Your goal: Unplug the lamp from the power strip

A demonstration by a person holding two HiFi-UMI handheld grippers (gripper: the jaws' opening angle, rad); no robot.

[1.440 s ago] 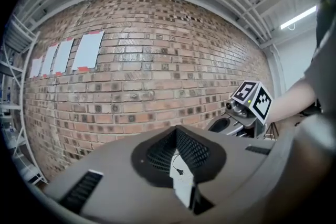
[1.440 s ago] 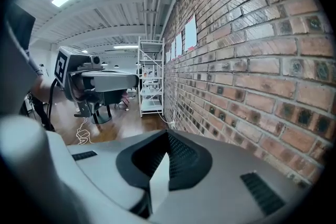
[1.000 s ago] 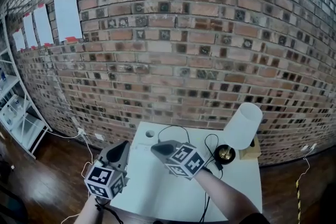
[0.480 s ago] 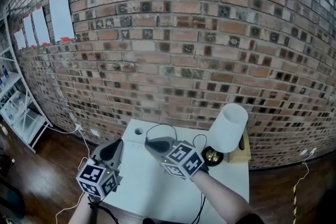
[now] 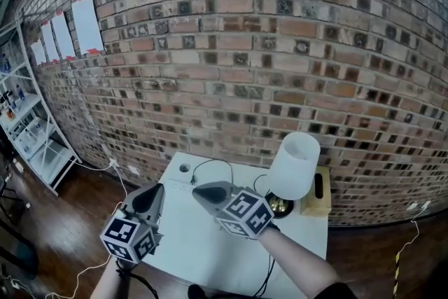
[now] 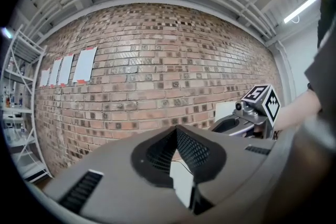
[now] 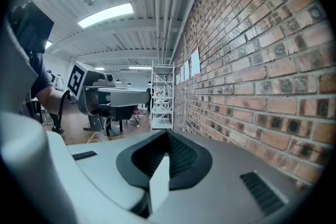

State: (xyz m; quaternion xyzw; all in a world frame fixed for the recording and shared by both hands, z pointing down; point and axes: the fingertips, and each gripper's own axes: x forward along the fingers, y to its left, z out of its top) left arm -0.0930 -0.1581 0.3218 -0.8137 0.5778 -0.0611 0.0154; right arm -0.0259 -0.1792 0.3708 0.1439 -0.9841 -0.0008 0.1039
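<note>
The lamp, with a white shade (image 5: 292, 166) and a brass base (image 5: 280, 206), stands at the right back of the white table (image 5: 210, 248). Its black cord (image 5: 210, 163) loops over the tabletop. I cannot make out the power strip. My left gripper (image 5: 155, 191) hovers over the table's left edge, shut with nothing in it. My right gripper (image 5: 201, 190) is beside it over the table, left of the lamp, also shut and empty. In the left gripper view my left gripper (image 6: 177, 144) points level at the brick wall. In the right gripper view my right gripper (image 7: 167, 140) points along the wall.
A wooden box (image 5: 316, 190) sits right of the lamp against the brick wall (image 5: 231, 59). A small round object (image 5: 184, 168) lies at the table's back left. A white shelf rack (image 5: 28, 129) stands far left. A white cable (image 5: 115, 175) runs on the floor.
Both grippers have stayed shut and side by side while moving over the table and rising slightly. The lamp and table have slid left in the head view.
</note>
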